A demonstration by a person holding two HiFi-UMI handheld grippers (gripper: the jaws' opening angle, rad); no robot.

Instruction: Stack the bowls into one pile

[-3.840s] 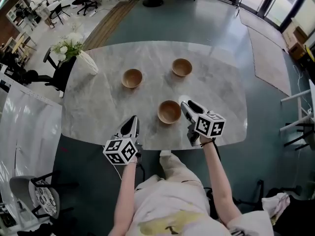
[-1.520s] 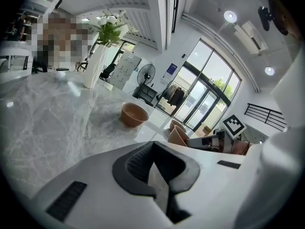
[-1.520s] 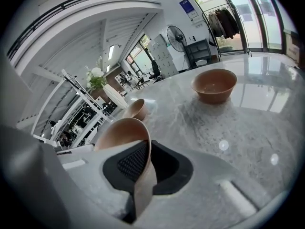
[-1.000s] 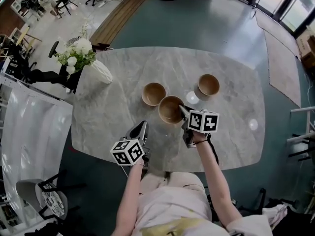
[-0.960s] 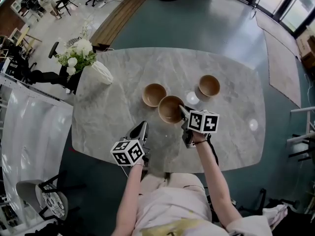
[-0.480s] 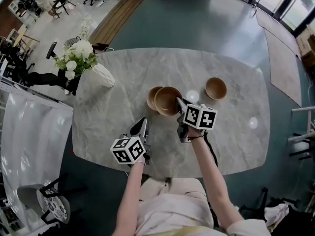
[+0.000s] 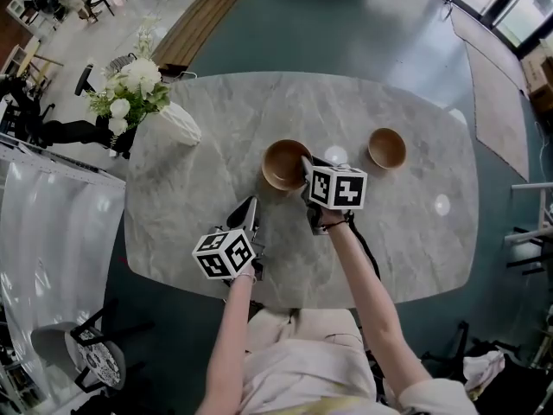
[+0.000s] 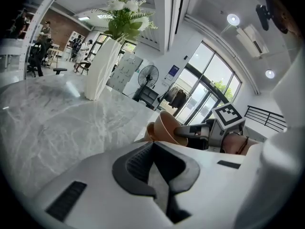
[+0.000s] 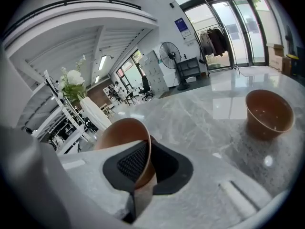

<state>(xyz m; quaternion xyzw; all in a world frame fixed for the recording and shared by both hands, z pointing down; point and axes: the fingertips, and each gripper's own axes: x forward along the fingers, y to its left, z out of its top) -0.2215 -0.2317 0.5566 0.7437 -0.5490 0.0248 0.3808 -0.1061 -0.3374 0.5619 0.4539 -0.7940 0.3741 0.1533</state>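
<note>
Three brown bowls are present. The first bowl [image 7: 283, 164] is held tilted, its rim clamped in the jaws of the right gripper [image 7: 306, 171], over the second bowl [image 8: 150, 130]. The third bowl [image 7: 387, 148] is set upright on the worktop [image 7: 190, 188], well apart.

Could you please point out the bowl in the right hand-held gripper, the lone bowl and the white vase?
Gripped bowl [image 7: 281, 162]: head view, its inside.
Lone bowl [image 7: 386, 148]: head view, its inside.
White vase [image 7: 179, 124]: head view, its body.

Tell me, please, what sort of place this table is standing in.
Probably an open-plan office or its lobby: a marble table stands on a wide floor, with wheeled office chairs, a standing fan and tall glass doors around it.
</note>
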